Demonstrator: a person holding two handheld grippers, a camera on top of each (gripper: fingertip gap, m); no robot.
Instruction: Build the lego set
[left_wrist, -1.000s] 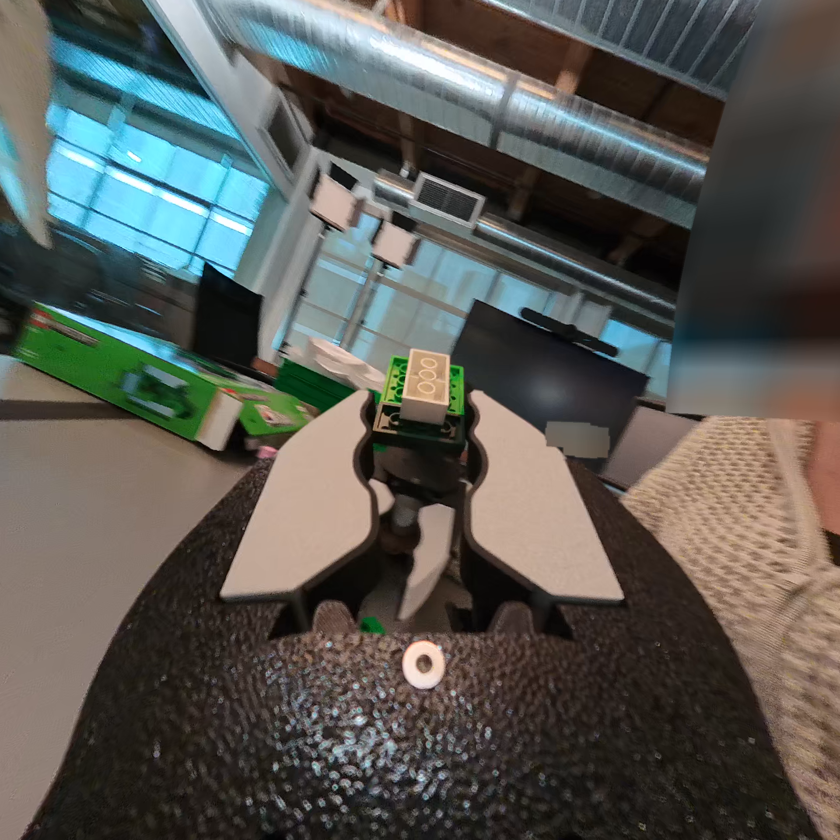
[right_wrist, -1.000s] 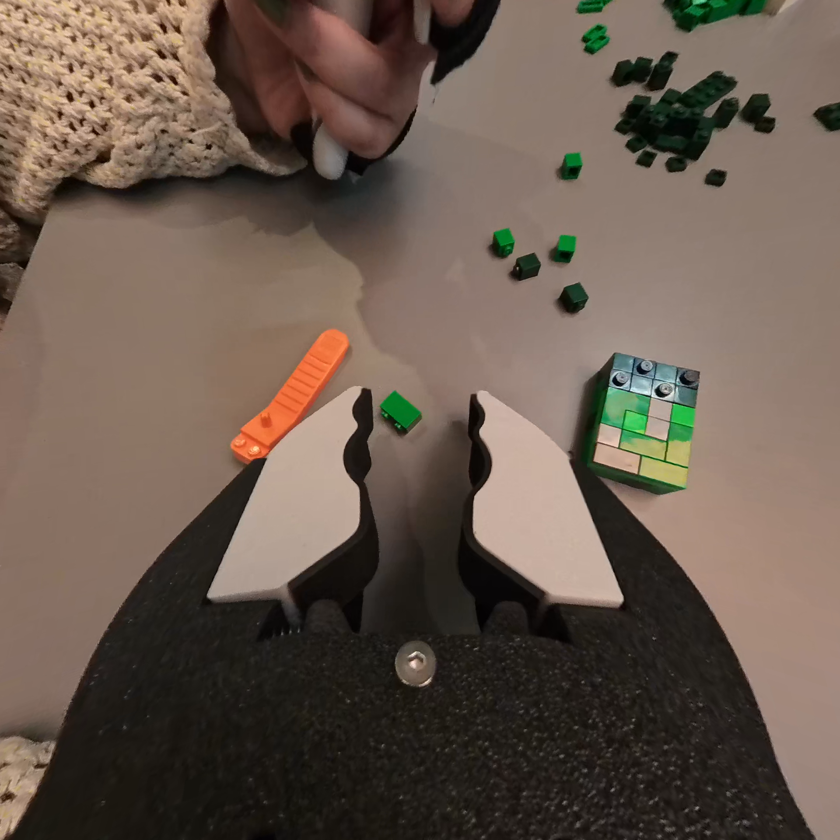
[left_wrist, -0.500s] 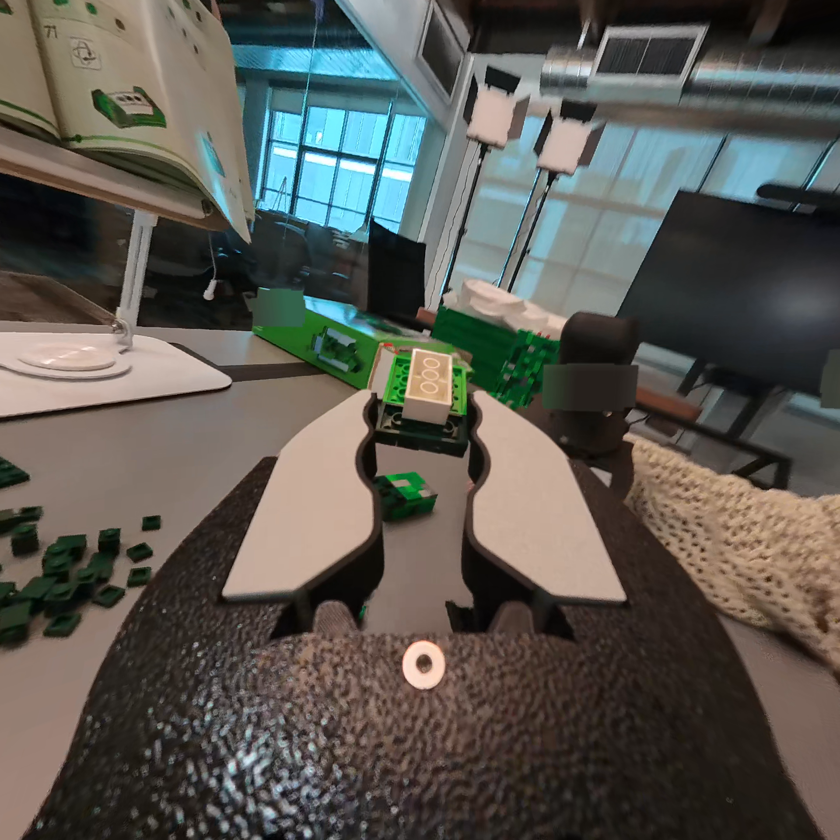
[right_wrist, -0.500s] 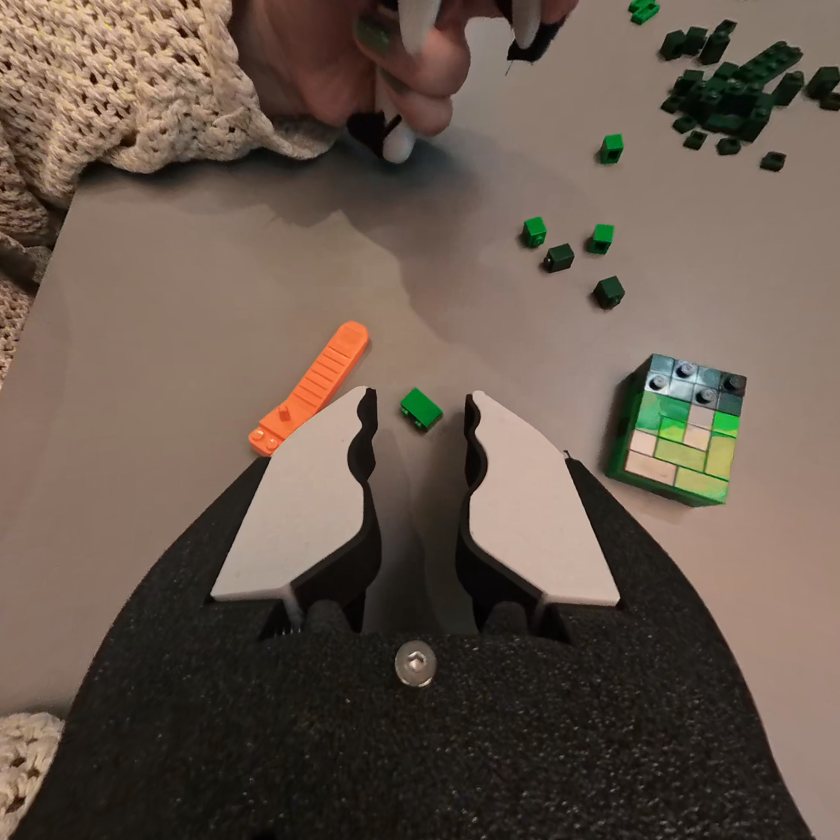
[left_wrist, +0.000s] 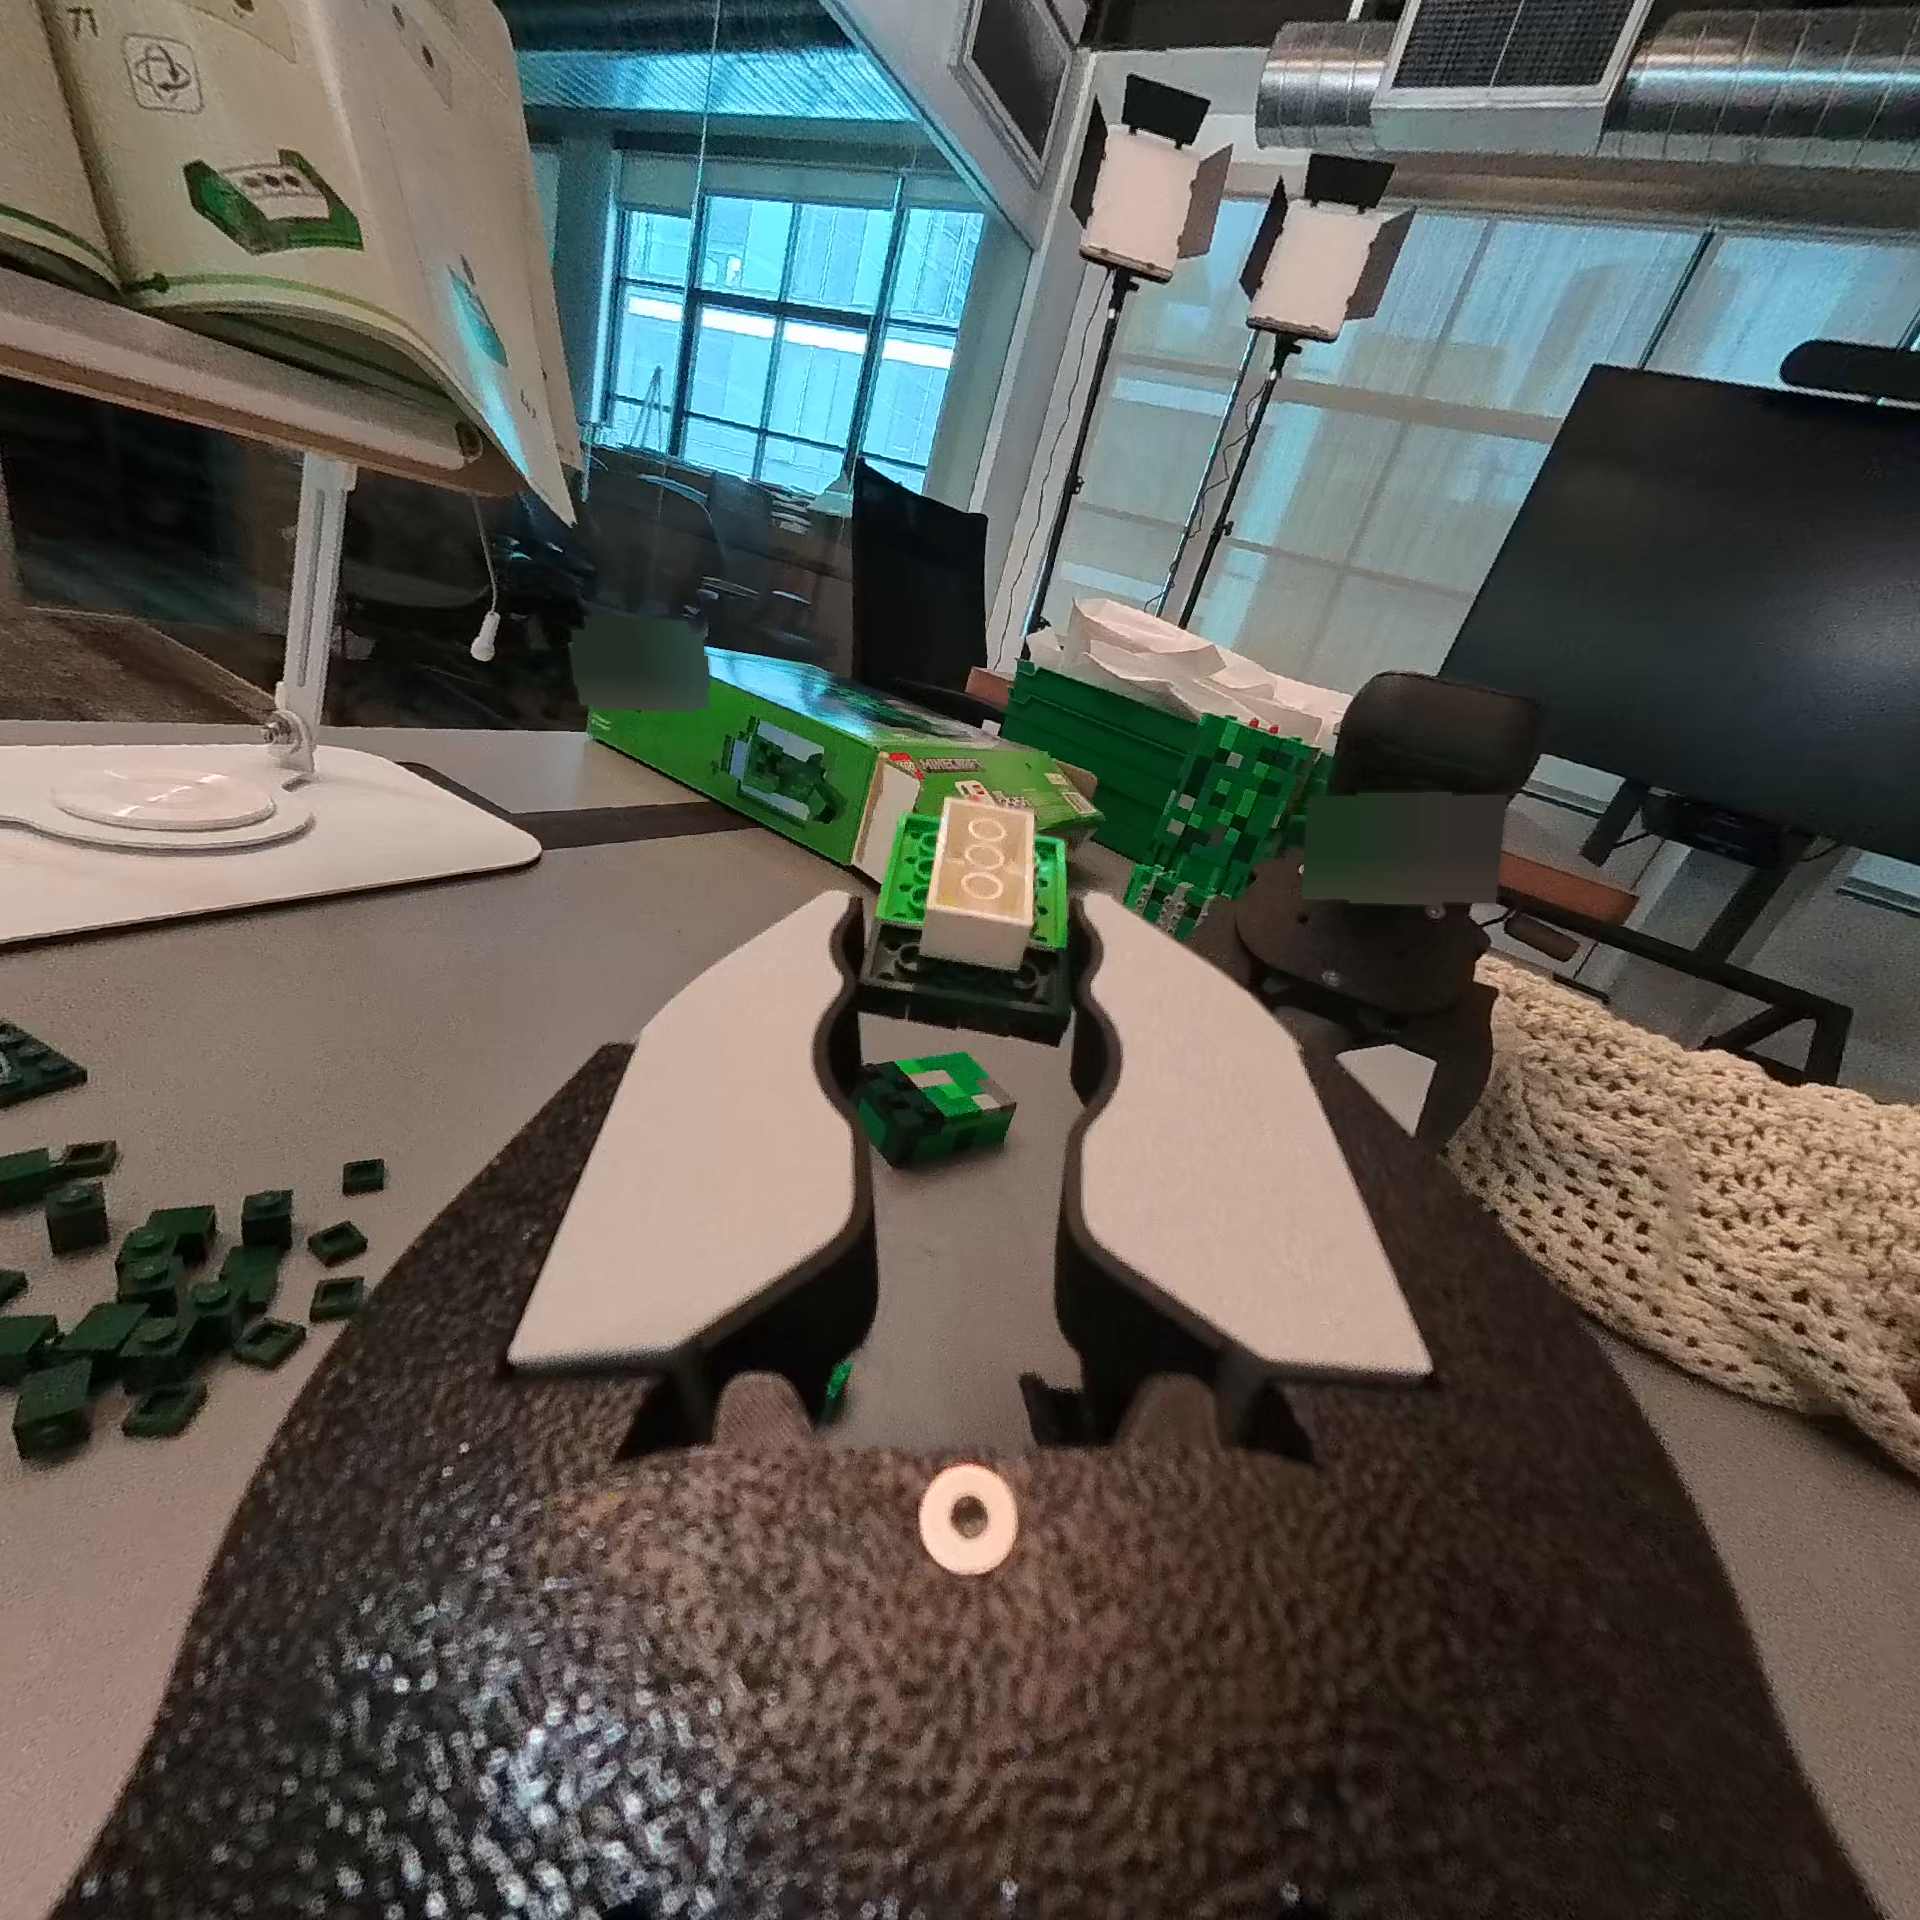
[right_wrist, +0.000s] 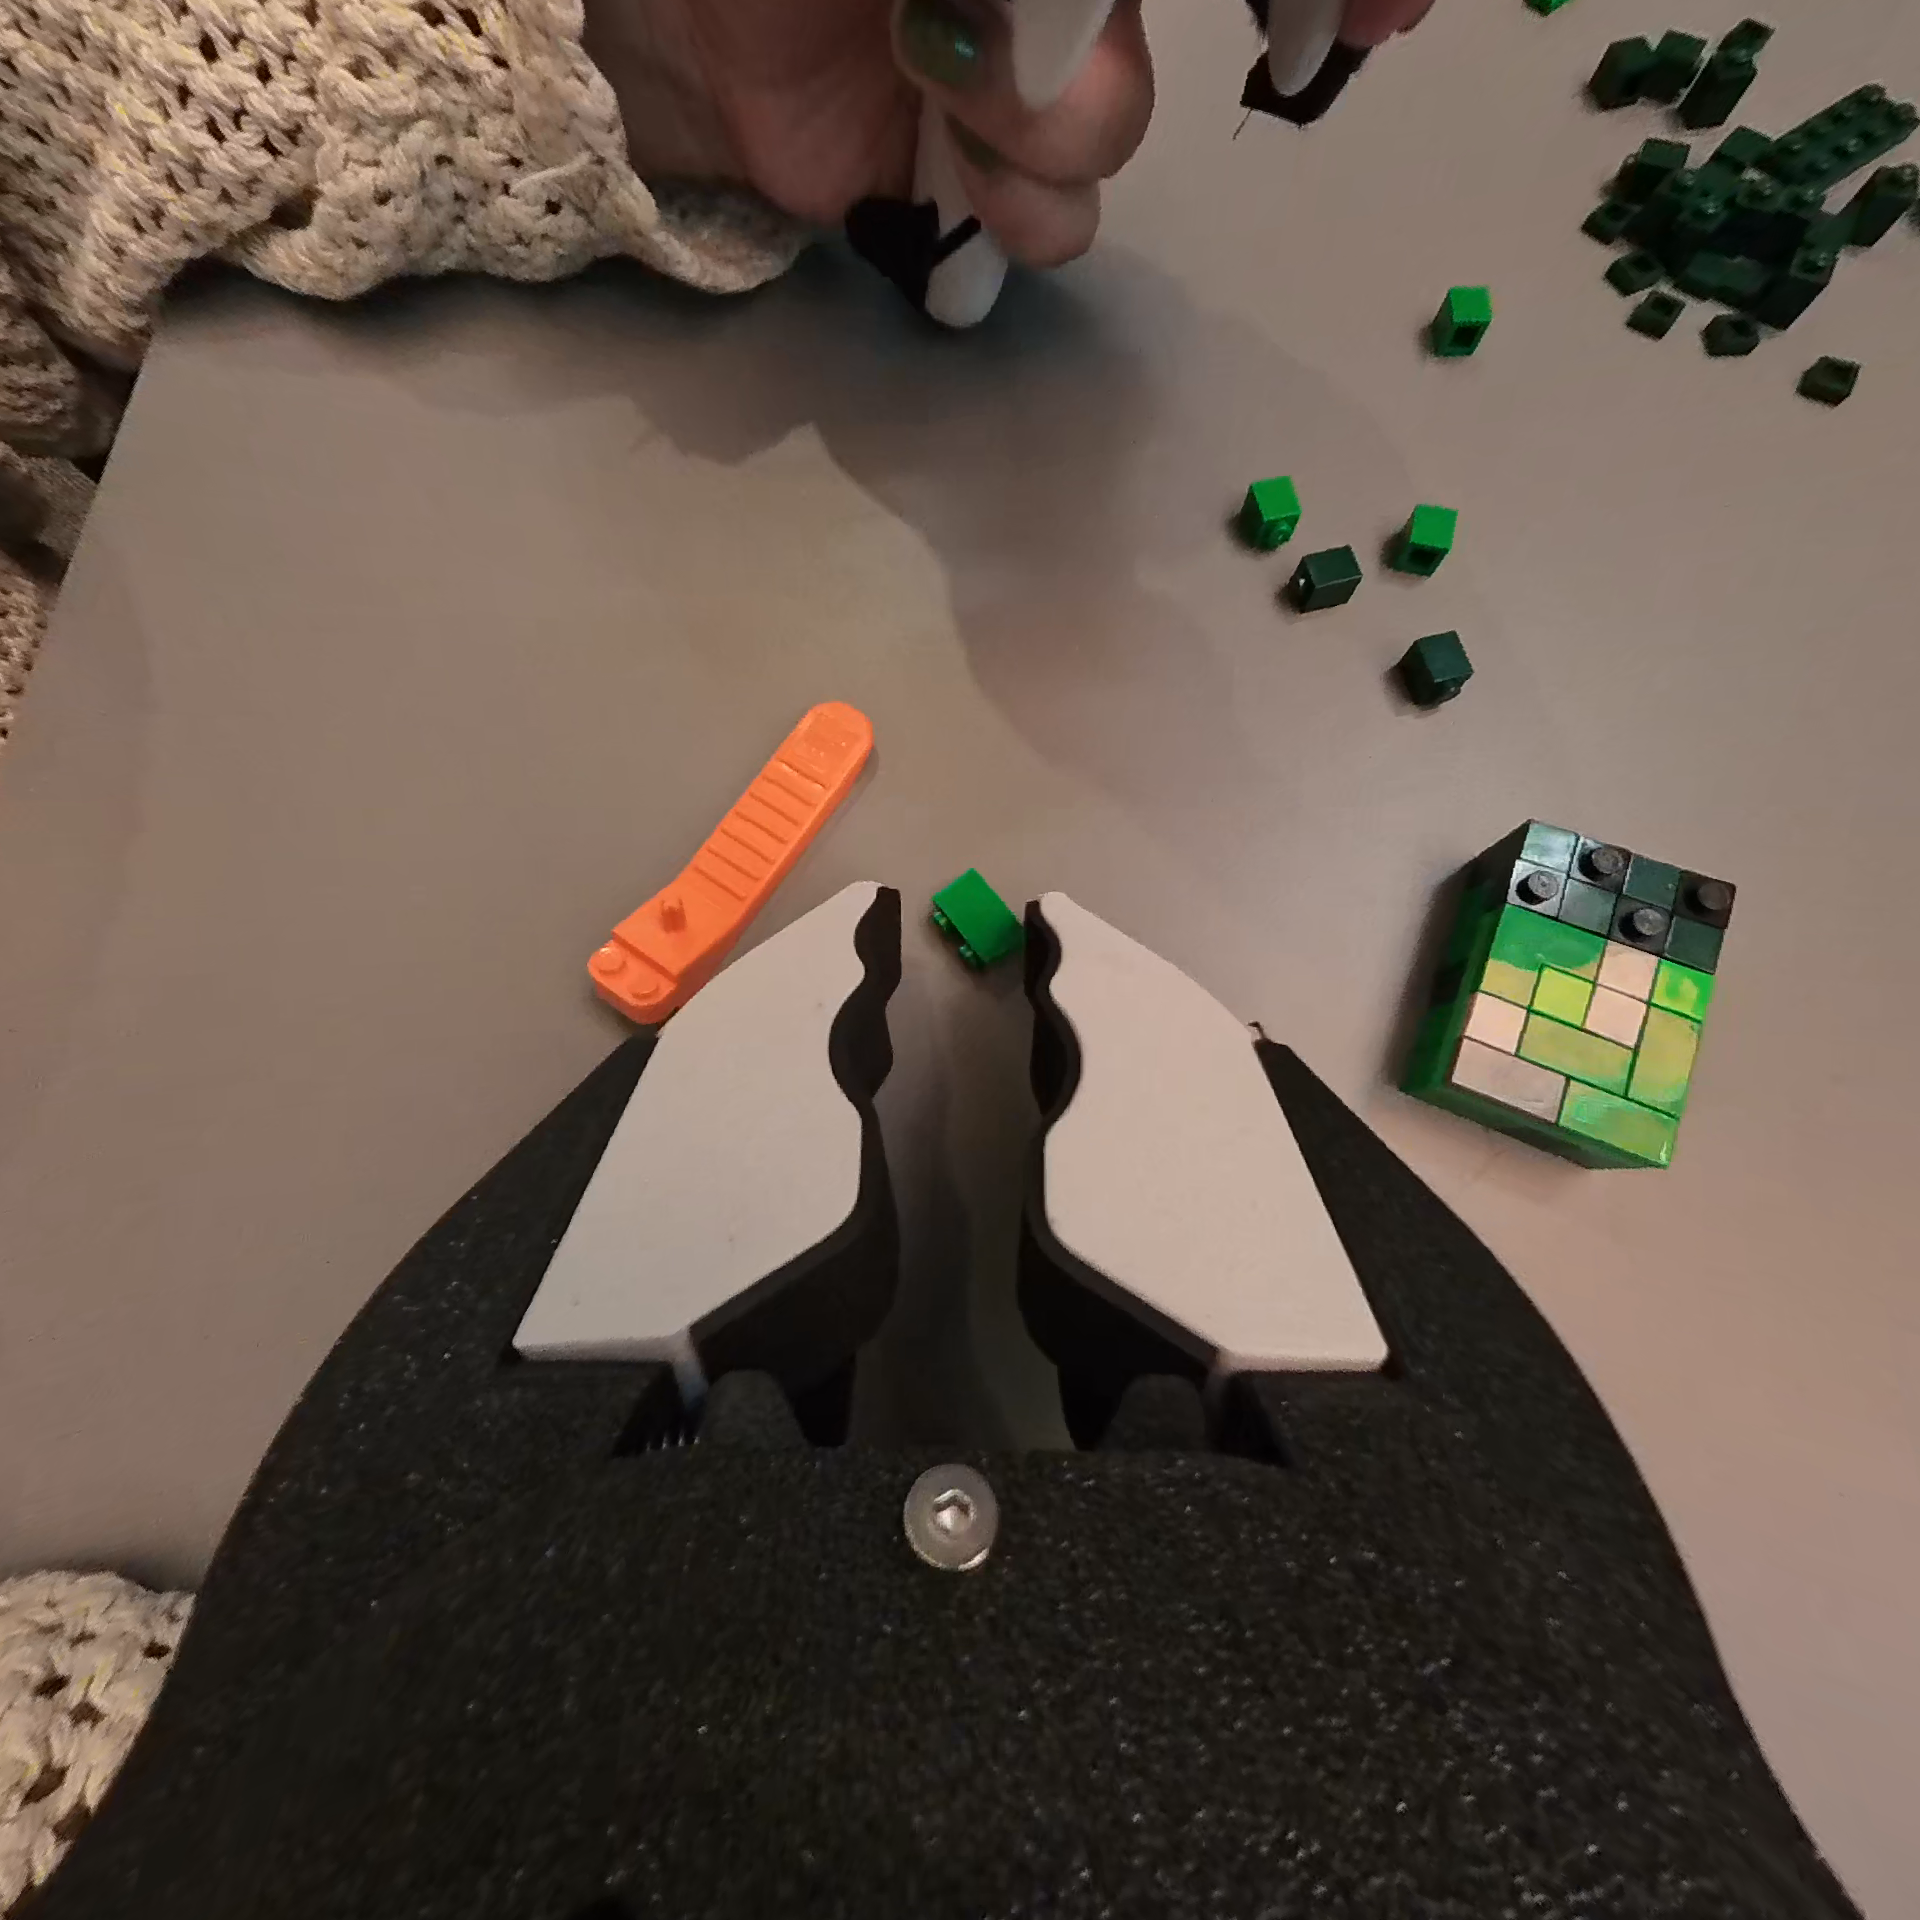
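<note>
My left gripper (left_wrist: 966, 951) is shut on a small lego assembly (left_wrist: 971, 914): a dark green plate, a bright green plate and a white brick on top. It is held above the grey table. Below it lies a green-and-white mosaic block (left_wrist: 932, 1107), which also shows in the right wrist view (right_wrist: 1564, 992). My right gripper (right_wrist: 961, 920) is open and low over the table, its fingertips either side of a small bright green brick (right_wrist: 977, 920). An orange brick separator (right_wrist: 732, 862) lies just left of it.
A pile of dark green pieces (left_wrist: 145, 1299) lies at the left, also seen in the right wrist view (right_wrist: 1756, 218). Loose small green bricks (right_wrist: 1340, 571) lie on the table. A manual on a stand (left_wrist: 260, 208), a green box (left_wrist: 810, 758) and a built green figure (left_wrist: 1226, 831) stand behind. A hand (right_wrist: 935, 114) and knitted sleeve (right_wrist: 312, 145) are near. The tips of one gripper are about 15 cm away from the tips of the other. Between my right fingertips and the green-and-white mosaic block (left_wrist: 932, 1107) there is roughly 8 cm. Seen from the right wrist view (right_wrist: 1548, 930) as well.
My left gripper has tilted down from the ceiling to level over the table, still holding the assembly. My right gripper has moved forward and narrowed around the small green brick.
</note>
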